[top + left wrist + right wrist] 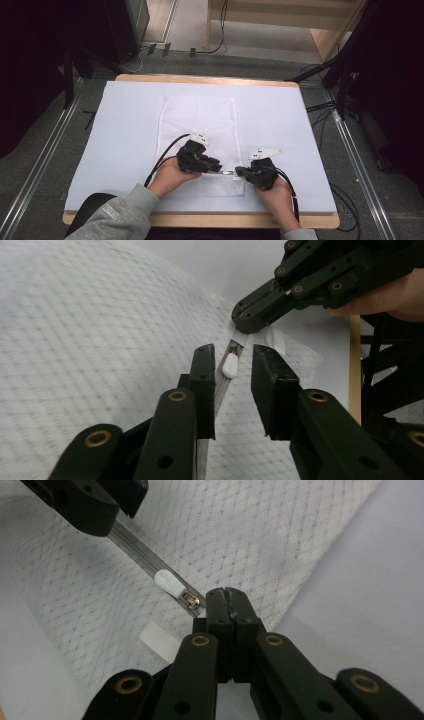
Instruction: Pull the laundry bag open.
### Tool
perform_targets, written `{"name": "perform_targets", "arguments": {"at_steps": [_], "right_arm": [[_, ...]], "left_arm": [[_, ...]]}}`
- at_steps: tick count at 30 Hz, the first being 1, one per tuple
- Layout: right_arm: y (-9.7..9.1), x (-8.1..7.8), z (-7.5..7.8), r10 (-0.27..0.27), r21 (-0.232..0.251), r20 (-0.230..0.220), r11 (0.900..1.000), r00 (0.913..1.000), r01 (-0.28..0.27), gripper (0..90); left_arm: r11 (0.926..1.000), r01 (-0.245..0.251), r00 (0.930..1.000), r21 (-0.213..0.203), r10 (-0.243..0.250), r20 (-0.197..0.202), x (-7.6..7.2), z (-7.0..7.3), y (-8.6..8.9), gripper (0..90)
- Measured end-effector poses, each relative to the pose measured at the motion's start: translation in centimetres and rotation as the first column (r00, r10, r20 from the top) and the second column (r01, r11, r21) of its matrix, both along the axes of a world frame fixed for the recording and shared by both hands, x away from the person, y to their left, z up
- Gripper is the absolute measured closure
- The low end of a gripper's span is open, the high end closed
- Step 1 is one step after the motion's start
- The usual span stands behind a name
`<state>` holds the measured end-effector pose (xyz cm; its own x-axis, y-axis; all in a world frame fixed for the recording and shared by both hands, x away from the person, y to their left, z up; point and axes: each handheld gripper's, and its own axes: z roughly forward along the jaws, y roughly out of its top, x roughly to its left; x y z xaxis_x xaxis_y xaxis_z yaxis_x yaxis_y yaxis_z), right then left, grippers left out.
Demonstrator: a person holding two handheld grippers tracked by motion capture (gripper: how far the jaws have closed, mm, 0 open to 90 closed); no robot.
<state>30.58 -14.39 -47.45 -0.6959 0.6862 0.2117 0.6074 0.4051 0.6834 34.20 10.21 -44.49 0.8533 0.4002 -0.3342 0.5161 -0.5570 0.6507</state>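
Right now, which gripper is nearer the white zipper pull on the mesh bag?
Left. The left gripper has its open jaws on either side of the white zipper pull, not pressing it. The right gripper is shut on the zipper's end just beyond the pull.

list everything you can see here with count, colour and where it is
mesh laundry bag: 1, white, flat at the middle of the table
zipper pull: 1, white, on the zipper at the bag's near edge, between the two grippers
zipper tape: 1, clear grey, along the bag's near edge
table cover: 1, pale lilac-white, over the wooden table
cables: several, black, on the floor to the right
left gripper: 1, black, jaws open either side of the zipper pull
right gripper: 1, black, shut at the zipper's end
hands: 2, at the near edge, grey sleeves
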Motion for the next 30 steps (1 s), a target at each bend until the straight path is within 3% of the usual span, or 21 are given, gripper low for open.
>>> {"name": "perform_targets", "arguments": {"at_steps": [11, 15, 18, 26, 30], "right_arm": [[-0.1, -0.1, -0.1, 0.003, 0.006, 0.013, 1.0, 0.9999, -0.003, 90.0], [0.0, -0.2, -0.1, 0.004, 0.001, 0.016, 1.0, 0.9999, -0.004, 90.0], [-0.1, -0.2, -0.1, 0.005, 0.001, 0.017, 1.0, 0.9998, -0.005, 90.0], [-0.1, -0.2, -0.1, 0.006, 0.0, 0.022, 1.0, 0.9997, -0.006, 90.0], [-0.1, -0.2, -0.1, 0.007, 0.001, 0.024, 1.0, 0.9997, -0.007, 90.0]], "left_arm": [[0.9998, -0.008, 0.9992, 0.017, 0.009, -0.038, 0.0, -1.7, -1.6, 77.9], [0.9995, -0.014, 0.9993, 0.029, 0.015, -0.035, 0.0, -2.2, -1.8, 77.4], [0.9998, -0.016, 0.9988, 0.011, 0.017, -0.047, 0.2, -2.6, -1.9, 77.2], [0.9999, -0.012, 0.9983, -0.01, 0.011, -0.057, 0.0, -2.6, -2.0, 77.5], [0.9999, 0.009, 0.9988, 0.008, -0.009, -0.049, -0.3, -2.6, -2.2, 78.9]]}}
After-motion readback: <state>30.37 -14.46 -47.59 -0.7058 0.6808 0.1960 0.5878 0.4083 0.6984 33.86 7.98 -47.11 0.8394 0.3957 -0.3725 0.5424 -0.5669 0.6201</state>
